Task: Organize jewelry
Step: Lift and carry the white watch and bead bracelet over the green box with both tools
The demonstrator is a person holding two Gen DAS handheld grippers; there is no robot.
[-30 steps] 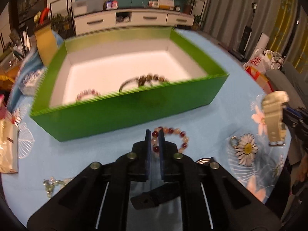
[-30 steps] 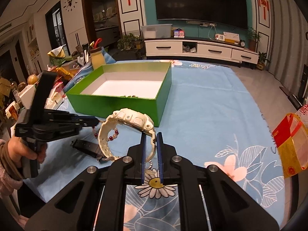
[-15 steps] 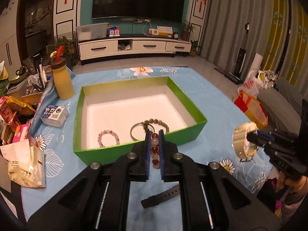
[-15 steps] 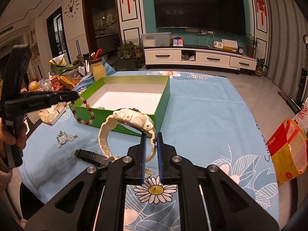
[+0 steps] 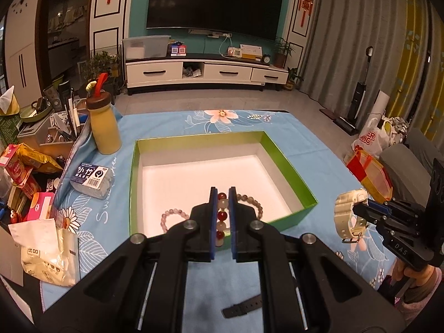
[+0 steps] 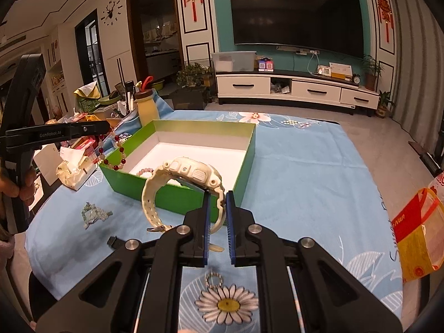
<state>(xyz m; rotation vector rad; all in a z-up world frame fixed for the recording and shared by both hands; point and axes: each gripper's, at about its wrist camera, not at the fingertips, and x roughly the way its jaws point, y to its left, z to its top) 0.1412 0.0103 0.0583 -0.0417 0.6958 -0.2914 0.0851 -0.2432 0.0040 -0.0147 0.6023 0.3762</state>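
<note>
Holding two pieces at once: your left gripper (image 5: 222,216) is clamped nearly shut on a red-and-white bead bracelet (image 5: 221,217), beads pinched betw. the blue pads, the rest of the loop dangling free below the tips as seen from the right wrist cam (image 6: 113,152). It hangs in the air by the near-left corner of the green box (image 5: 280,219), above the rim, not touching it. Your right gripper (image 6: 217,216) is also closed down tight, on the strap of a cream watch (image 6: 191,177); the watch face tilts up and to the left, buckle end hanging low on the left side, whole thing off the cloth and in front of the box's near wall. From the left cam the watch (image 5: 348,213) sits well to the right of the box, outside it. Inside the box, on the white floor: a pink bead bracelet (image 5: 173,216) near the front wall, and a brownish bead bracelet (image 5: 254,202) just right of your left fingertips; part of both is hidden behind the gripper. On the blue floral tablecloth (image 6: 305,172) w/ nothing gripping them: a pale green jewelry piece (image 6: 93,215) left of the watch, a black strap (image 5: 242,304) under your left gripper, and a small sparkly ring (image 6: 214,280) just above the printed daisy. Yellow bottle (image 5: 105,127) stands beyond the box's far-left corner, snack packets (image 5: 50,252) piled at the table's left edge.
</note>
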